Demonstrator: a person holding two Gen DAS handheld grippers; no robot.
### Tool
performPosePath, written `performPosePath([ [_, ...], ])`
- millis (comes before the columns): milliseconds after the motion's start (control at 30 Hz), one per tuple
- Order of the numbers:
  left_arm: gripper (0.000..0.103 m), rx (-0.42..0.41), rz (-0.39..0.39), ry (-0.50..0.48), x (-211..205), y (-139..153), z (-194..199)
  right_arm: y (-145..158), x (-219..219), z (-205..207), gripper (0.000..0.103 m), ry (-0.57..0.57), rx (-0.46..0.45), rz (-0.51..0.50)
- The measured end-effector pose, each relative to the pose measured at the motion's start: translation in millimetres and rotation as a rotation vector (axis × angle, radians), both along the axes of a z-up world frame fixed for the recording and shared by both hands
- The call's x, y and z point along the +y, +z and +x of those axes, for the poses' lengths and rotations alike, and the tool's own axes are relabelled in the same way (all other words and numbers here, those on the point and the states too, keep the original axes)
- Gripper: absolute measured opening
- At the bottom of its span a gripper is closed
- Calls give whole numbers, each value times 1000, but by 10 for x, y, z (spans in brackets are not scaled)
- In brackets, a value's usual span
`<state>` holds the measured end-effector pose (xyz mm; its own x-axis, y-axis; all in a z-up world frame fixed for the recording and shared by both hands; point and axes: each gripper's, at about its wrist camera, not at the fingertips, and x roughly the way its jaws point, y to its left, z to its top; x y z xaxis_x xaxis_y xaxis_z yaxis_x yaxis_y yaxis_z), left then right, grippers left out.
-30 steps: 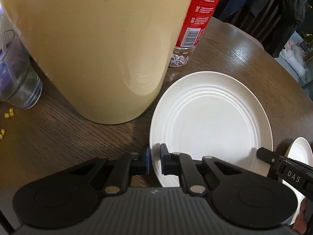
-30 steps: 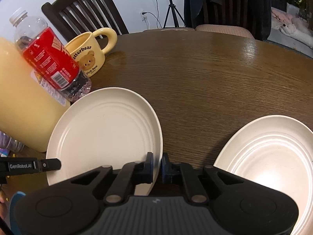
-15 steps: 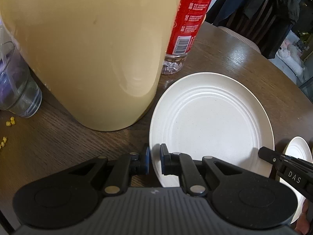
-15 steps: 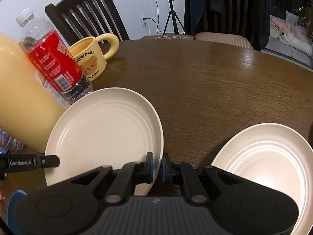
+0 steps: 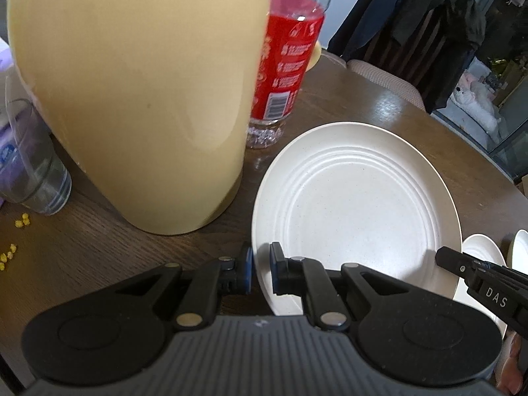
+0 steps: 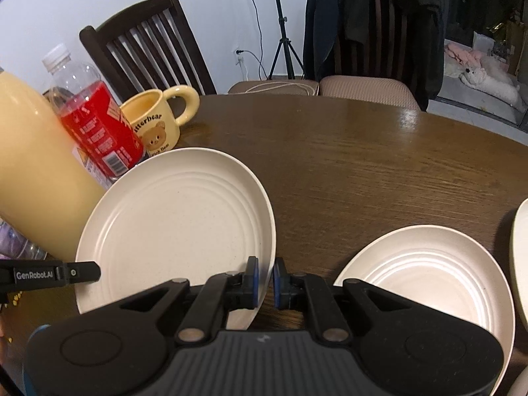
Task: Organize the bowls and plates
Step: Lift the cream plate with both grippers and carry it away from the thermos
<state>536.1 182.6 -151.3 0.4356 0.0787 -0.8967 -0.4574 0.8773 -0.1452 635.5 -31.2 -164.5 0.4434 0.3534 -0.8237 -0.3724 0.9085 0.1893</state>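
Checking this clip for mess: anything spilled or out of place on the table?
Yes: small yellow crumbs lie scattered on the table near the glass. Nothing else stands out.

Yellow jug (image 5: 138, 99), red-label bottle (image 5: 287, 66), bear mug (image 6: 155, 125), glass (image 5: 33, 165).

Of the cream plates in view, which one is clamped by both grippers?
The left plate, beside the red-labelled bottle; each gripper's jaws pinch its rim. The right plate lies untouched.
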Motion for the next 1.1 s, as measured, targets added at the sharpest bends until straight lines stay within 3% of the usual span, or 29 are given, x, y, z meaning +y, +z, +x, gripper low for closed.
performPosePath([
  [633,11,-91,47,-6,-170,519,-245,488,-158,-313,9,-8,-77,33],
  [1100,11,-140,68,-9,-281,740,-598,749,-353,-625,9,-10,-113,55],
])
